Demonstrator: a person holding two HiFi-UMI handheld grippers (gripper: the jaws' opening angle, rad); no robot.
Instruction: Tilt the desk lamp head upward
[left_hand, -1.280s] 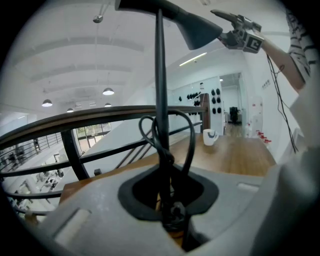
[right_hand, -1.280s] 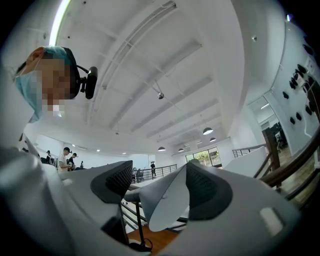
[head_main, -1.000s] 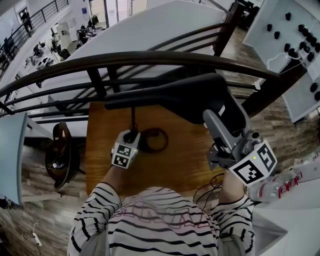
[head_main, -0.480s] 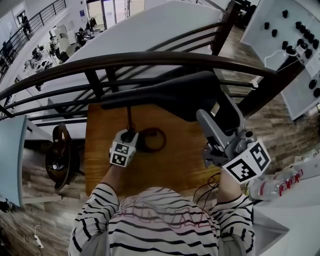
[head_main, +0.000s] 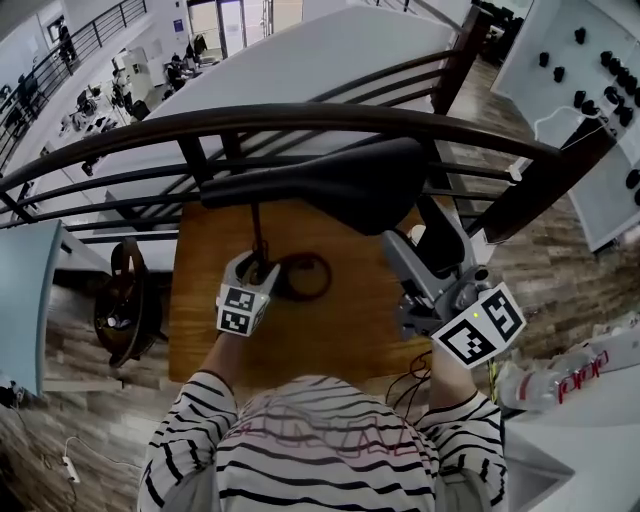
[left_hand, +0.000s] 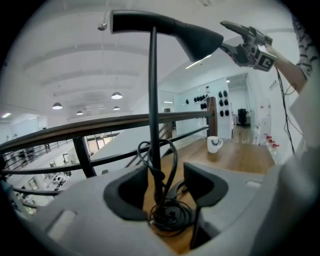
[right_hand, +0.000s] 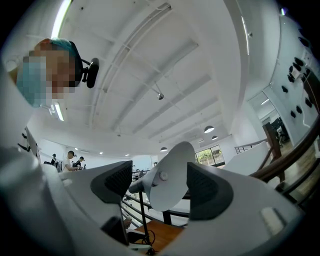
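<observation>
Left tongs (left_hand: 167, 187) gape around the stem (left_hand: 152, 100), right tongs (right_hand: 160, 184) open at the lamp head (right_hand: 170, 172) (neither clamped) — an unsteadied push may topple it.

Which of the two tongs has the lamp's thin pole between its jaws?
The left tongs: its open jaws stand either side of the lamp pole near the base. The right tongs point up at the lamp head instead.
</observation>
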